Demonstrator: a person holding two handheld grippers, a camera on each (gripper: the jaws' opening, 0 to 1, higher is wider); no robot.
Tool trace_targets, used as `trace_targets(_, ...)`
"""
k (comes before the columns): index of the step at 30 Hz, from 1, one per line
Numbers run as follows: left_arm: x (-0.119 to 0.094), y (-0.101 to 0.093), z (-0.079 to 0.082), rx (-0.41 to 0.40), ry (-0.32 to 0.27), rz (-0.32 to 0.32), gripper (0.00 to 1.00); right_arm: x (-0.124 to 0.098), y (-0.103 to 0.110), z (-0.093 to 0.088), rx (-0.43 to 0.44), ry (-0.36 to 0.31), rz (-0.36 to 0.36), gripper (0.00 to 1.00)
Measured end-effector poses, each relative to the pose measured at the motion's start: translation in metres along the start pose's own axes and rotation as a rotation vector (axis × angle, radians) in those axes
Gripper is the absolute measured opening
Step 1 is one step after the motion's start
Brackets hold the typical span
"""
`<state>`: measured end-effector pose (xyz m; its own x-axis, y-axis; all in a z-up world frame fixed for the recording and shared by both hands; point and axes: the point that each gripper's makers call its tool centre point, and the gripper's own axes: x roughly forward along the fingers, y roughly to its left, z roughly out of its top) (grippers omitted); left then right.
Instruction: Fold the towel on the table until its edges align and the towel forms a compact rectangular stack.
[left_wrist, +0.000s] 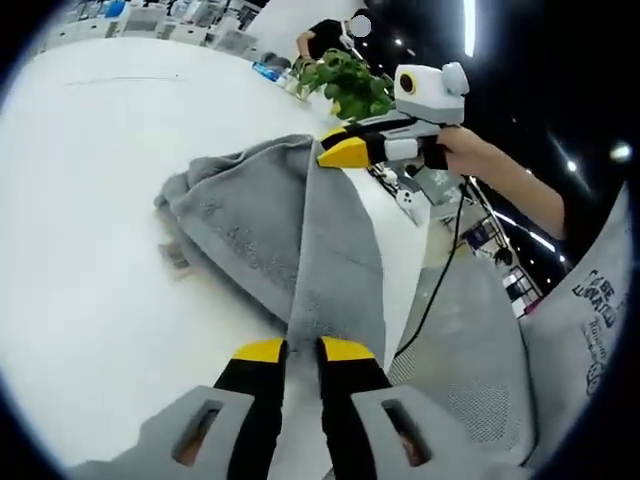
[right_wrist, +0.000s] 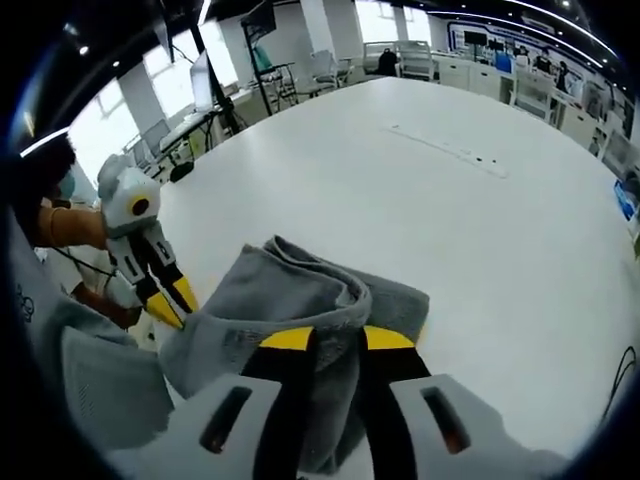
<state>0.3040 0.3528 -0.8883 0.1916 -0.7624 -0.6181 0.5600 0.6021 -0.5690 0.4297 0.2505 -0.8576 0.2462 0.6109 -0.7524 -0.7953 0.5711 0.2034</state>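
Observation:
A grey towel lies partly on the white table, with one edge lifted and stretched between both grippers. My left gripper is shut on the towel's near corner, its yellow-tipped jaws pinching the cloth. Farther off, my right gripper grips the other end of the same edge. In the right gripper view the towel bunches in folds before my right gripper, which is shut on it. The left gripper holds the towel's far corner at left.
A potted green plant and small items stand at the table's far edge. A person's grey sleeve and forearm are at right. A black cable hangs past the table edge. Chairs and desks stand beyond the table.

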Motion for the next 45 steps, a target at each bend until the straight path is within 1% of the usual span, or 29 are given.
trace_targets(2, -0.003, 0.001, 0.003, 0.019, -0.003, 0.013, 0.1, 0.0, 0.0, -0.001, 0.016, 0.006, 0.005, 0.11)
trace_targets(5, -0.008, 0.001, 0.01, 0.029, -0.017, 0.022, 0.03, -0.001, -0.001, 0.0, 0.019, 0.007, 0.007, 0.1)
trace_targets(9, -0.012, -0.002, 0.02, 0.048, -0.031, 0.016, 0.02, -0.003, -0.003, 0.001, 0.012, 0.009, 0.005, 0.09)
trace_targets(14, -0.009, -0.002, 0.016, 0.079, -0.011, 0.018, 0.03, -0.004, -0.005, 0.002, 0.02, 0.006, 0.001, 0.09)
trace_targets(17, -0.01, -0.001, 0.018, 0.075, -0.021, 0.028, 0.02, -0.004, -0.006, 0.001, 0.012, 0.009, -0.001, 0.07)
trace_targets(19, -0.012, 0.0, 0.026, 0.075, -0.045, 0.047, 0.02, -0.004, -0.007, 0.002, 0.013, 0.008, -0.006, 0.06)
trace_targets(22, -0.015, 0.001, 0.036, 0.096, -0.061, 0.063, 0.02, -0.007, -0.013, 0.005, 0.038, -0.003, -0.016, 0.05)
trace_targets(26, -0.02, 0.005, 0.055, 0.156, -0.075, 0.097, 0.02, -0.01, -0.014, 0.007, 0.057, -0.007, -0.015, 0.05)
trace_targets(28, -0.022, 0.007, 0.064, 0.18, -0.076, 0.119, 0.02, -0.01, -0.019, 0.007, 0.089, -0.017, -0.025, 0.05)
trace_targets(30, -0.025, 0.007, 0.077, 0.21, -0.099, 0.144, 0.02, -0.011, -0.023, 0.008, 0.12, -0.034, -0.031, 0.04)
trace_targets(31, -0.026, 0.006, 0.08, 0.214, -0.103, 0.149, 0.02, -0.013, -0.025, 0.008, 0.143, -0.043, -0.035, 0.04)
trace_targets(33, -0.029, 0.008, 0.089, 0.255, -0.118, 0.186, 0.02, -0.014, -0.029, 0.005, 0.174, -0.052, -0.046, 0.04)
trace_targets(34, -0.03, 0.012, 0.092, 0.289, -0.109, 0.221, 0.02, -0.015, -0.03, 0.004, 0.19, -0.057, -0.053, 0.04)
trace_targets(36, -0.032, 0.016, 0.096, 0.332, -0.11, 0.263, 0.02, -0.017, -0.032, 0.001, 0.233, -0.061, -0.073, 0.04)
trace_targets(37, -0.032, 0.017, 0.1, 0.352, -0.122, 0.282, 0.02, -0.017, -0.033, 0.001, 0.25, -0.07, -0.076, 0.04)
trace_targets(39, -0.032, 0.017, 0.107, 0.38, -0.14, 0.303, 0.02, -0.017, -0.033, -0.001, 0.282, -0.078, -0.081, 0.04)
trace_targets(41, -0.03, 0.02, 0.111, 0.398, -0.14, 0.322, 0.02, -0.017, -0.033, -0.001, 0.289, -0.08, -0.09, 0.04)
trace_targets(45, -0.023, 0.031, 0.12, 0.413, -0.125, 0.333, 0.02, -0.018, -0.035, -0.002, 0.292, -0.08, -0.114, 0.05)
